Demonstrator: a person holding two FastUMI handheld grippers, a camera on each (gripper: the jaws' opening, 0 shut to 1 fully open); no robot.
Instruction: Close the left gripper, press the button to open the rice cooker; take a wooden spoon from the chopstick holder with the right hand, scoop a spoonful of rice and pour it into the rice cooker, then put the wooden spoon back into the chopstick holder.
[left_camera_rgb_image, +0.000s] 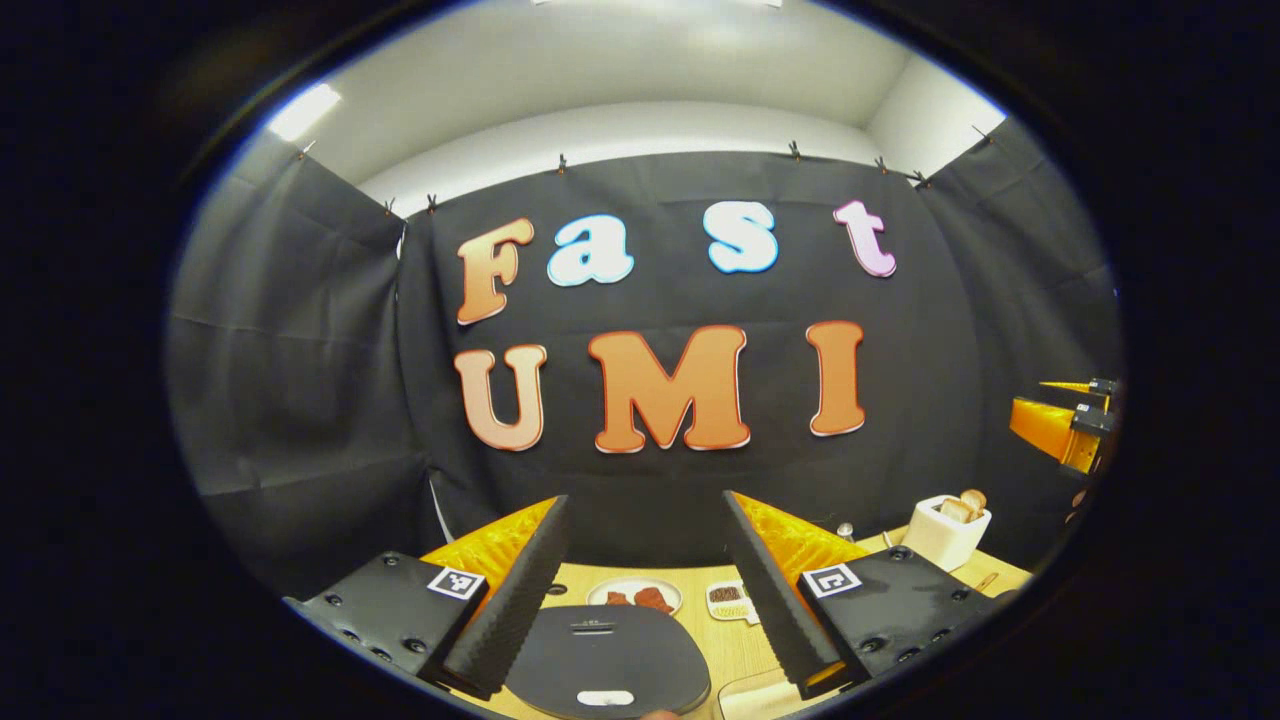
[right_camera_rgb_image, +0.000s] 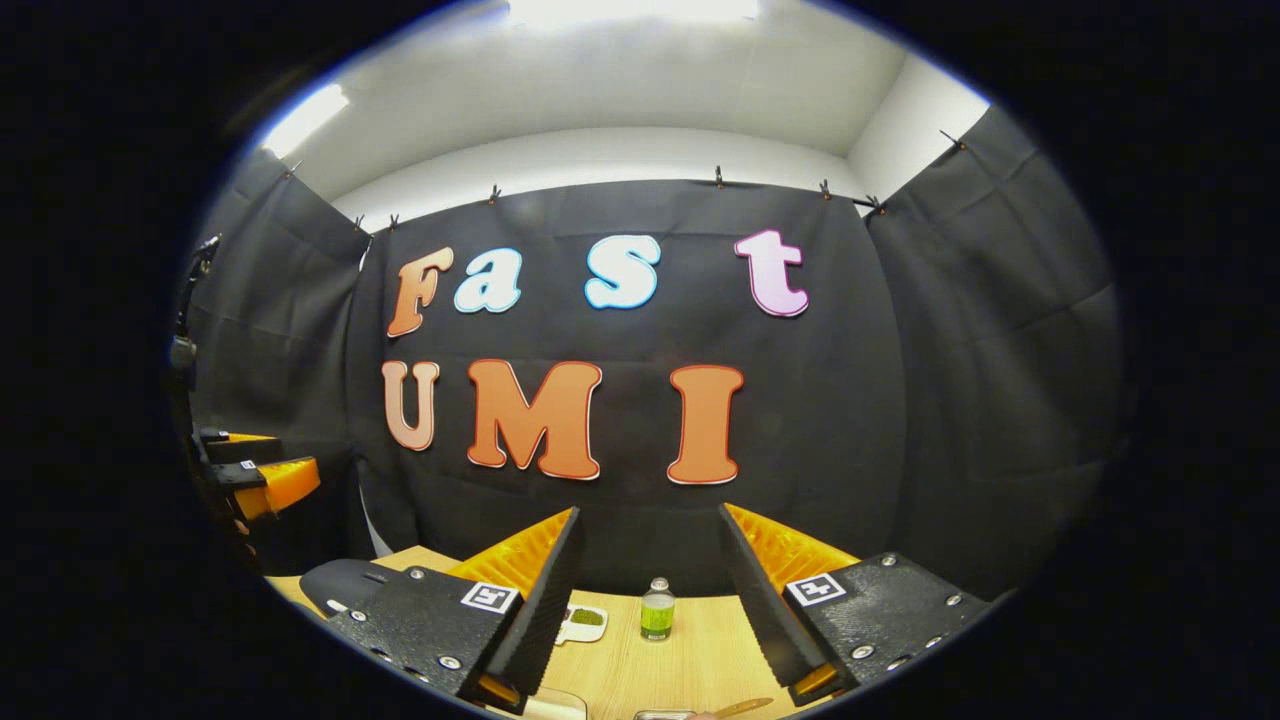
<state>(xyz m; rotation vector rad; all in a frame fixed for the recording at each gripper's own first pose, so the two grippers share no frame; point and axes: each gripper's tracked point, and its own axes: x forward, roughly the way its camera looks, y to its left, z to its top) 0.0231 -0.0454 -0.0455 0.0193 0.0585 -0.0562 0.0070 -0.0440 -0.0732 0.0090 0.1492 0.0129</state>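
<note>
The left gripper (left_camera_rgb_image: 645, 590) is spread wide above the rice cooker (left_camera_rgb_image: 607, 660) at the frame's bottom centre; it should clench first, then press down squarely on the button (left_camera_rgb_image: 605, 697). The right gripper (right_camera_rgb_image: 645, 600) is released too. The chopstick holder (left_camera_rgb_image: 945, 532) sits lower right, near a plate (left_camera_rgb_image: 634, 596); nothing blocks the button.

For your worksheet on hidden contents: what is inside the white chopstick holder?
In the left gripper view, the white chopstick holder on the table has rounded wooden utensil ends poking above its rim. Its wall hides their lower parts and anything else inside.
</note>
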